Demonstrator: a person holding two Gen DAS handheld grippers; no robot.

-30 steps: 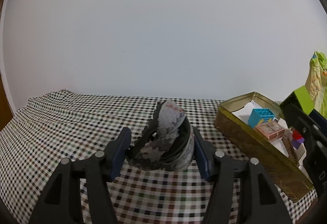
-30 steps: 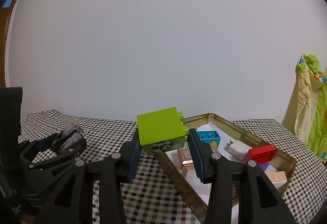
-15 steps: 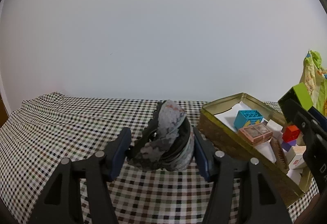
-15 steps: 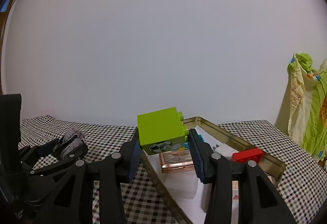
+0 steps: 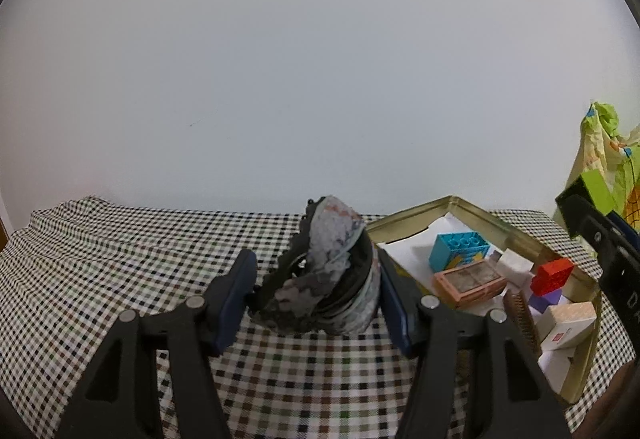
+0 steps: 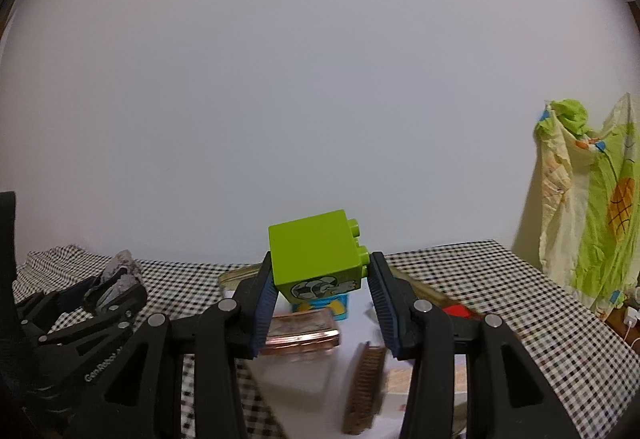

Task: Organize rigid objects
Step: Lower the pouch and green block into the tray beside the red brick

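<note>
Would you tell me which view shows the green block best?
The right wrist view: the green block sits centred, clamped in the right gripper. The left wrist view catches only a sliver at its right edge.

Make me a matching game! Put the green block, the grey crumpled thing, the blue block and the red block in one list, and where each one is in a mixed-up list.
Things:
1. green block
2. grey crumpled thing
3. blue block
4. red block

Places:
A. in the gold tin, toward its far end
B. held in the right gripper
C. in the gold tin, by its right wall
D. held in the left gripper

Pairs: 1-B, 2-D, 3-A, 4-C
</note>
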